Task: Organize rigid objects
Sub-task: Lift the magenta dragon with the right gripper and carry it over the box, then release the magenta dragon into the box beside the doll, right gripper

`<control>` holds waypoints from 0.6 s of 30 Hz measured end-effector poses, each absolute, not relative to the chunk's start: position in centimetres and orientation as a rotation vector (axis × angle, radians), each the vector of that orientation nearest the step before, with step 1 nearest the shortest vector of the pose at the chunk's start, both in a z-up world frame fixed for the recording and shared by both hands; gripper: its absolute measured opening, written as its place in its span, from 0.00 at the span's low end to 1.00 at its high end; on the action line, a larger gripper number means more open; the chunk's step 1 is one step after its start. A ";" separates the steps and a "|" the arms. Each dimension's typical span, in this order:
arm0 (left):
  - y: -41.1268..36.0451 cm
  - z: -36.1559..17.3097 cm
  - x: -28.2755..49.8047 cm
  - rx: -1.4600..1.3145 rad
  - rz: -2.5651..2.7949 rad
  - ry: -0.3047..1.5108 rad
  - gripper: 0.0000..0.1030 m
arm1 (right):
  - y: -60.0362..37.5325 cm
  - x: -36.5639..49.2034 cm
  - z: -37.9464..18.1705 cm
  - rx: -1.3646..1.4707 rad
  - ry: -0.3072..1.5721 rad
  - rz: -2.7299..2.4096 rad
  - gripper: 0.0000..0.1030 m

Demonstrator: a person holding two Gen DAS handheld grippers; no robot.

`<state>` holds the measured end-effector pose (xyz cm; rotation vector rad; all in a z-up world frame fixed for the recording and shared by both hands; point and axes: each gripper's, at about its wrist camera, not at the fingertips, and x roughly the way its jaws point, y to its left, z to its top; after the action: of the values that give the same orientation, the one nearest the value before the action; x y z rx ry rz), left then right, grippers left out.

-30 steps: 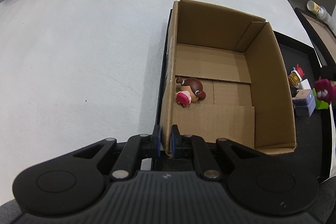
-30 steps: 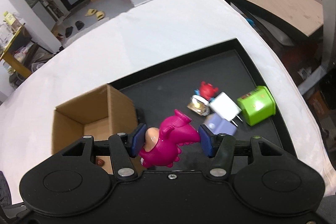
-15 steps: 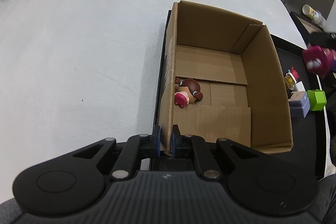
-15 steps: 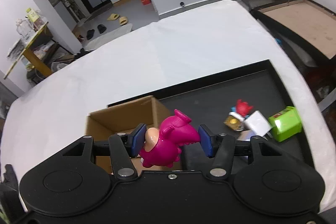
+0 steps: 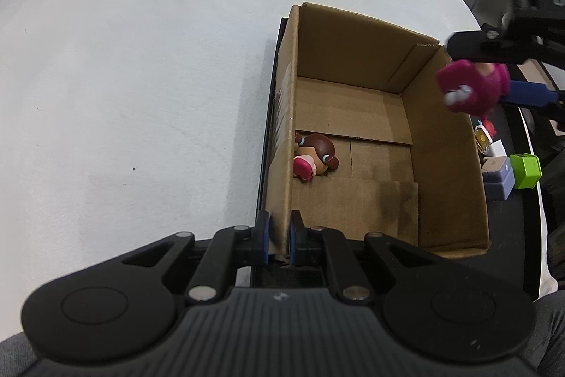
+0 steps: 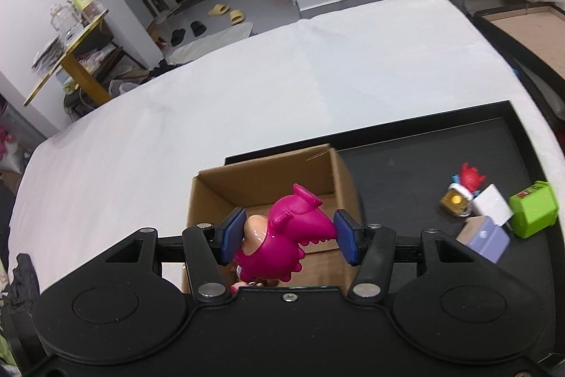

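1. Left wrist view: the left gripper is clamped on the near left wall of the cardboard box, one blue pad inside the wall and one outside.
2. The box stands open-topped on a black tray, at the tray's left end, on a table covered with a white cloth.
3. A small doll with brown hair lies on the box floor against the left wall.
4. The right gripper holds a magenta figure in the air above the box's far right corner.
5. Right wrist view: the right gripper pinches the magenta figure between its blue pads, hanging over the open box.
6. On the tray to the right of the box, close together, sit a red figure, a gold-coloured piece, a white block, a green cube and a lavender block.
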<state>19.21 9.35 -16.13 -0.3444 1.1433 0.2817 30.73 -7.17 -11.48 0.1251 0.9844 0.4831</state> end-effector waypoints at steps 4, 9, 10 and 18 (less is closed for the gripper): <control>9.6 -16.1 19.1 -0.352 0.279 1.142 0.10 | -5.8 30.7 -11.8 0.112 0.999 0.505 0.52; 9.8 -16.1 19.0 -0.358 0.275 1.140 0.10 | -4.3 31.1 -12.2 0.124 1.018 0.537 0.52; 9.9 -16.1 19.0 -0.360 0.274 1.140 0.10 | -4.1 31.2 -12.3 0.133 1.025 0.544 0.52; 10.0 -16.1 19.0 -0.365 0.271 1.138 0.10 | -2.8 31.2 -11.6 0.199 1.009 0.632 0.58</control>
<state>18.96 10.03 -16.13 -0.3650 1.1383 0.2715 31.19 -2.77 -11.58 0.1995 1.0093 0.6321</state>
